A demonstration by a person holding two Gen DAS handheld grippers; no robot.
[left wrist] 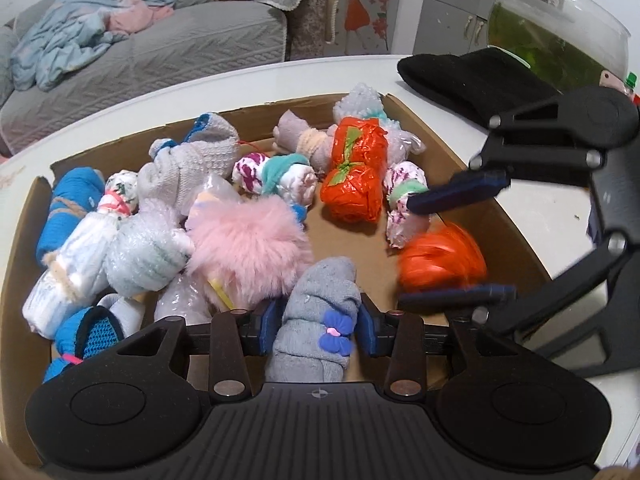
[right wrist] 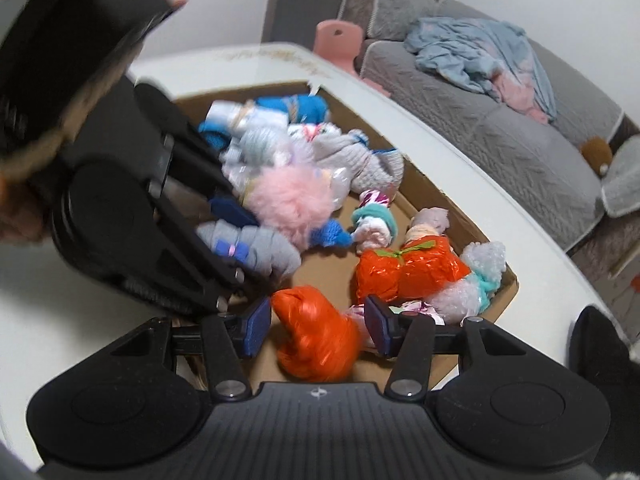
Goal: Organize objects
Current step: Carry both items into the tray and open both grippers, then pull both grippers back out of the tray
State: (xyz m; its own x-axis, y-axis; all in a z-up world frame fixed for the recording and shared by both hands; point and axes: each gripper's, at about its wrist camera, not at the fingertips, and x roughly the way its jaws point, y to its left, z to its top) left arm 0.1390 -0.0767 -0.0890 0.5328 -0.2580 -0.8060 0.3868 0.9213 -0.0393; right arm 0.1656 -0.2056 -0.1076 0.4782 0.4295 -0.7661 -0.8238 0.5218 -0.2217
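Filling cardboard box (left wrist: 460, 152) on white table (left wrist: 280, 76)

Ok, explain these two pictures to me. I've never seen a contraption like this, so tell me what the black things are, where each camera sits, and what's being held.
The black things are hand-held grippers, one in each of a person's hands, each with two blue-padded fingers. Each picture comes from a camera on one gripper, looking forward along its fingers.

The first is the left gripper's view. The left gripper is closed on a grey rolled sock with a purple bow. The right gripper reaches in from the side.

The second is the right gripper's view. An orange bundle sits between its fingers, blurred, so whether it is gripped is unclear.

Both work over a cardboard box of rolled socks and bundles on a white table.
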